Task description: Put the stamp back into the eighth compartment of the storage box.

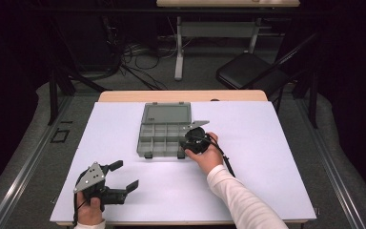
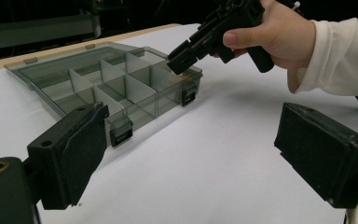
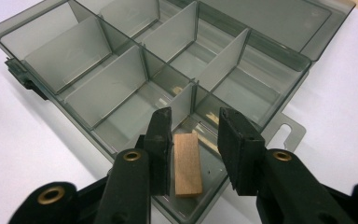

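White table (image 1: 267,157), right gripper (image 3: 195,140) part-open over wooden block (image 3: 187,164) in organizer box (image 3: 98,51), left gripper (image 1: 120,175) wide.

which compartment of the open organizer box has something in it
The corner compartment directly under the right gripper holds a small wooden block; the organizer box's other visible compartments look empty.

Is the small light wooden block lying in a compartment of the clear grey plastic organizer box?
Yes, the small wooden block lies flat in a corner compartment, between the right gripper's parted jaws.

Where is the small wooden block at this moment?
In the right gripper view, the wooden block lies in a near corner compartment of the grey organizer box, between the open right gripper fingers.
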